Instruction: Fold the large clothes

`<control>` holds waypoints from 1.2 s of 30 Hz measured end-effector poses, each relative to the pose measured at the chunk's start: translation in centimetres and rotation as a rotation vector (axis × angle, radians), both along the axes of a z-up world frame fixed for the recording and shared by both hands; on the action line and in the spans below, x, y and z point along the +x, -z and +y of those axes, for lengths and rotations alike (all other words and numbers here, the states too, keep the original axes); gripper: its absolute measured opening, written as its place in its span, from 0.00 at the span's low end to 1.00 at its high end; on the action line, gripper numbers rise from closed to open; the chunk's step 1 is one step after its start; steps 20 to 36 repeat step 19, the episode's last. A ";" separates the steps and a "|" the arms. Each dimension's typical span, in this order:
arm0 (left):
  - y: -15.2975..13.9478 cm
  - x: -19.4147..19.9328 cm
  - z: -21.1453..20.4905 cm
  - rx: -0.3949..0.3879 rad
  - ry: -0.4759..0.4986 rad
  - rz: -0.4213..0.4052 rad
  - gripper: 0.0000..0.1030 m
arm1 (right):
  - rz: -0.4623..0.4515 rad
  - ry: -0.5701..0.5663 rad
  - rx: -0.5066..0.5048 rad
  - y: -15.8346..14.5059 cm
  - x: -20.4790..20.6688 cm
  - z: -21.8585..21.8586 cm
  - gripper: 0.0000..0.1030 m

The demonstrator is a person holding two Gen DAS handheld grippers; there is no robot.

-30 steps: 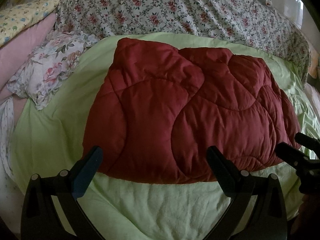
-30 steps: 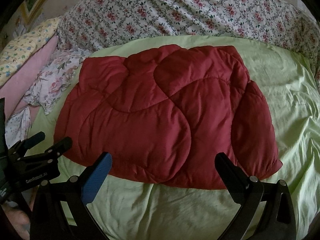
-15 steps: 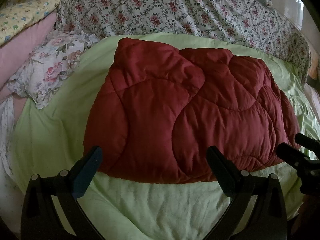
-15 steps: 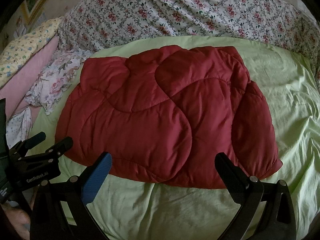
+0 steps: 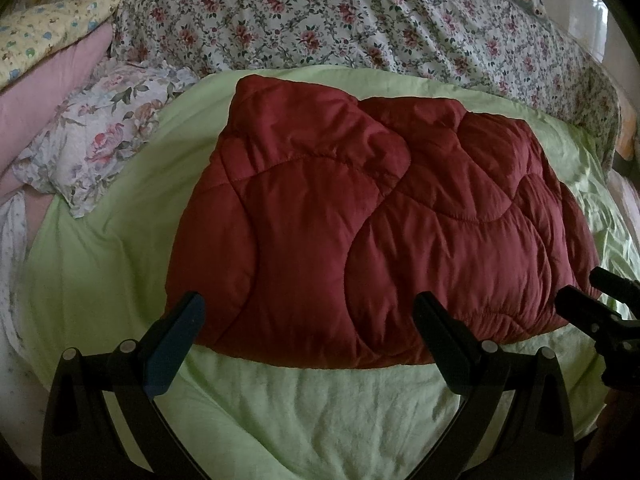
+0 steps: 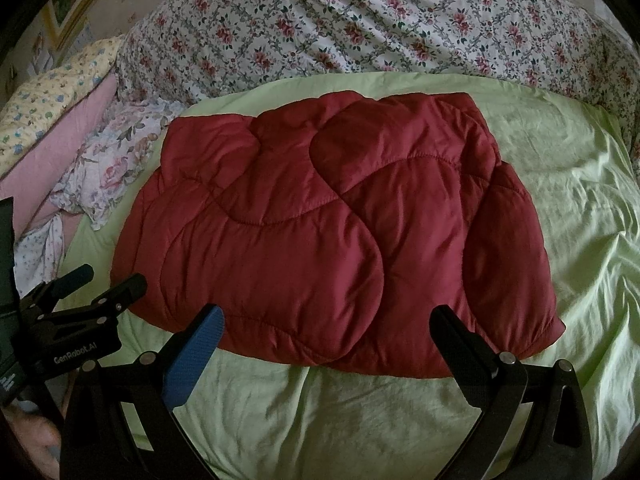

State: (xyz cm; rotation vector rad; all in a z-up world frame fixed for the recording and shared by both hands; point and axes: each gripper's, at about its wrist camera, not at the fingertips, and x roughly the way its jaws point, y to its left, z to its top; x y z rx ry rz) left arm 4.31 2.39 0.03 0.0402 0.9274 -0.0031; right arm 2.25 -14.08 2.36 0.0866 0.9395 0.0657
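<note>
A dark red quilted jacket lies folded into a broad, puffy bundle in the middle of a light green bedsheet. Curved stitching lines run over its top, and one padded flap laps across the other near the centre. Its near edge is uneven but lies flat on the sheet.

The left gripper hovers just short of that near edge, its jaws spread wide and holding nothing; the blue pad on one finger faces inward, and the tips appear to sit at or just above the hem without pinching it. The right gripper hangs in the same way a little further along the same edge, jaws wide apart, empty, its own blue-padded finger beside the jacket's hem. Each tool shows in the other's view: the right one's black tips at the far right edge of the left view, and the left one, jaws apart, at the lower left of the right view.

Beyond the green sheet a rose-patterned floral quilt is heaped along the far side of the bed. To the left lie a floral pillow, a pink cushion, and a yellow printed pillow behind it.
</note>
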 end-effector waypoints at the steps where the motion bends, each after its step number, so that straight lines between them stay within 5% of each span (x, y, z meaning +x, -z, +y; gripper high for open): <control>1: 0.0 0.1 0.0 0.001 -0.001 -0.001 1.00 | -0.002 0.001 0.001 -0.1 0.0 0.0 1.00; 36: 0.3 0.6 0.3 -0.066 0.010 0.011 1.00 | -0.021 0.007 0.022 -0.2 0.1 -1.3 1.00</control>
